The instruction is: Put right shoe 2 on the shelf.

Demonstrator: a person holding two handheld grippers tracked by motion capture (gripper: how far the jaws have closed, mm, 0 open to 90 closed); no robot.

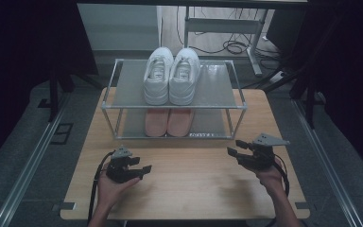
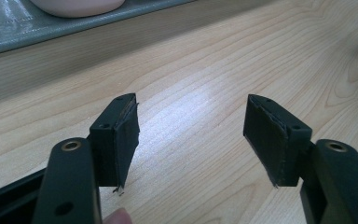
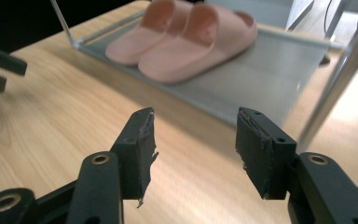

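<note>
A two-tier metal shoe rack (image 1: 172,107) stands at the far side of the wooden table (image 1: 189,189). A pair of white sneakers (image 1: 171,75) rests on its top shelf. A pair of pink slides (image 1: 168,121) (image 3: 186,39) lies on the bottom shelf. My left gripper (image 1: 139,165) (image 2: 191,135) is low over the table at the near left, jaws open and empty. My right gripper (image 1: 235,147) (image 3: 193,149) hovers at the near right in front of the rack, pointing toward the slides, open with nothing between its fingers.
The rack's front right post (image 3: 340,74) stands close to my right gripper. Bare wood lies between the two grippers. Beyond the table are a floor with cables (image 1: 234,46) and a desk frame (image 1: 222,23). Dark curtains hang on both sides.
</note>
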